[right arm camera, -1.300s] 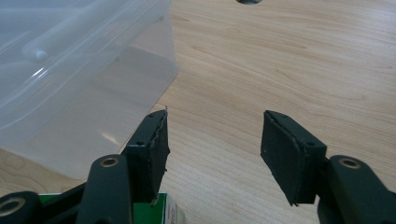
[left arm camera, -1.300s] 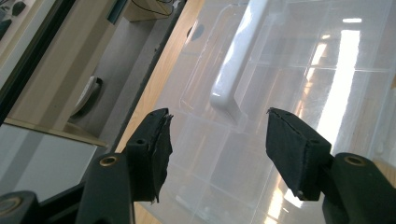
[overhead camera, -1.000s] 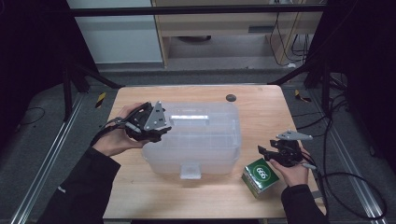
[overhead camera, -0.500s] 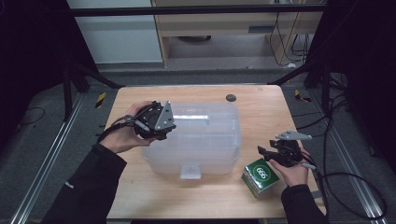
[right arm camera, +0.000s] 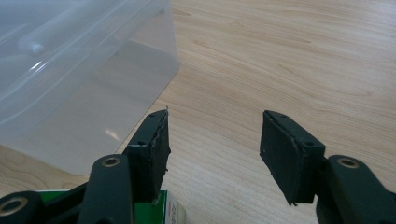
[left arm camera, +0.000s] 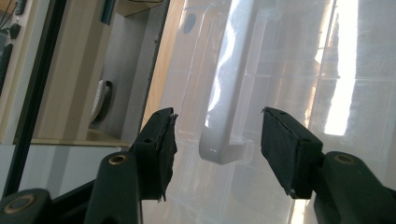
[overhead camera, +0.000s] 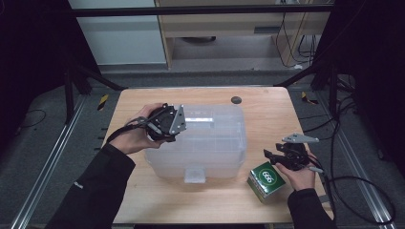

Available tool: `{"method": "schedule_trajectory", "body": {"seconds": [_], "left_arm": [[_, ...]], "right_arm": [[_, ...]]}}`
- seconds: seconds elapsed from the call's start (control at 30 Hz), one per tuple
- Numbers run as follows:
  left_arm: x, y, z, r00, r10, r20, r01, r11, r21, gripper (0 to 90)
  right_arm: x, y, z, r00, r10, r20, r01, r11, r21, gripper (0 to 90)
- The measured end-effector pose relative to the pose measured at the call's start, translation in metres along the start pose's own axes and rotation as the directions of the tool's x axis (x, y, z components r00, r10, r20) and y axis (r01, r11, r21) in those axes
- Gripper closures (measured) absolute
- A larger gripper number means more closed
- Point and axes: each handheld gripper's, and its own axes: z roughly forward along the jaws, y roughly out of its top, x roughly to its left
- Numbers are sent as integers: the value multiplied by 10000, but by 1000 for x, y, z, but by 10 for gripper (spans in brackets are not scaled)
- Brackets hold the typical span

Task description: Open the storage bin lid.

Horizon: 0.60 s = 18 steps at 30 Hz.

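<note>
Left hand-held gripper [overhead camera: 173, 125] shifted, closing around one bin handle [left arm camera: 224, 116], one green box [overhead camera: 266, 180]

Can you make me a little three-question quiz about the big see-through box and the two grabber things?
1. True or false: the left gripper has already clamped the handle on the clear plastic box.
2. Which thing lies nearest the right gripper? A) green carton B) dark round disc C) the box's front latch
3. Fill in: the box stands on a ____ table.

Key
1. False. The handle's end sits between the open jaws, which have just been closing; the pads do not press it.
2. A
3. wooden
</note>
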Motion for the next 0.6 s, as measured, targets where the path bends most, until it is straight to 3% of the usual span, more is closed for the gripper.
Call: {"method": "schedule_trajectory", "body": {"seconds": [0.6], "left_arm": [[1, 11, 16, 9974, 712, -101, -703, 9953, 661, 568]], "right_arm": [[0, 0, 0, 10000, -24, -40, 24, 10000, 23, 427]]}}
